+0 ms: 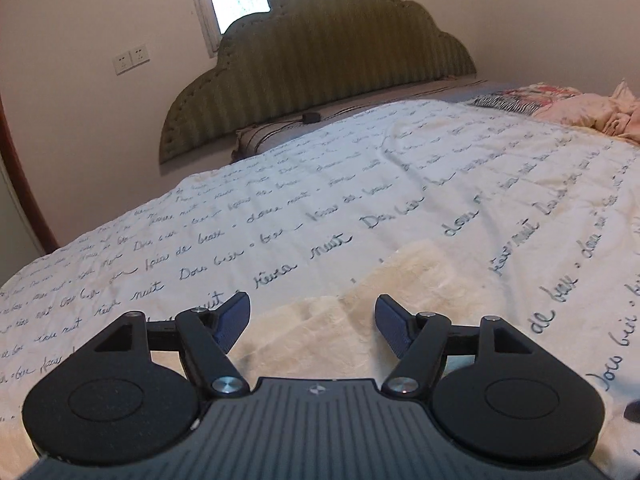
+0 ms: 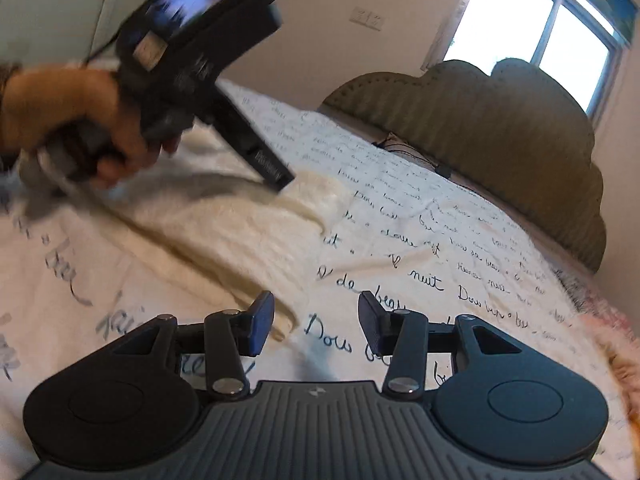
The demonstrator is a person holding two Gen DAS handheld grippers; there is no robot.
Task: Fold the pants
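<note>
One pair of cream fluffy pants lies on the bed's bedspread, which has handwriting printed on it. The left gripper hangs just over the pants with its jaws wide and nothing between them. The right gripper is beside the pants' edge, jaws partly apart and empty. A hand holds the left gripper. A green headboard stands behind.

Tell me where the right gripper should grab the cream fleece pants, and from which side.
Probably the near narrow end of the pants, beside the open, empty right gripper. Come in low from its right edge: the fabric lies flat on the bedspread, so only that free edge gives the fingers something to pinch.
</note>
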